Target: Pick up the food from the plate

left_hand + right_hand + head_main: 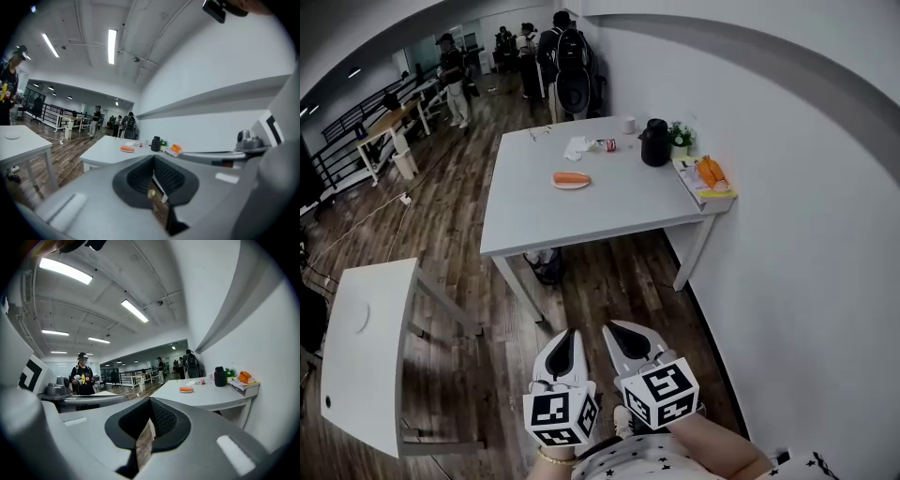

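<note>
An orange piece of food (572, 177) lies on a small white plate (571, 186) in the middle of a white table (544, 220), well ahead of me. It also shows far off in the left gripper view as the food (127, 148) and in the right gripper view as the food (186, 389). Both grippers are held low and close to my body, far short of the table. My left gripper (565, 337) is shut with nothing in it, its tips meeting (153, 172). My right gripper (620, 332) is shut and empty too (149, 422).
On the table's far side stand a black jug (654, 142), a small plant (680, 137), a red can (610, 144), a white cloth (577, 146) and orange items on books (710, 173). Another white table (356, 375) is at my left. Several people stand at the back.
</note>
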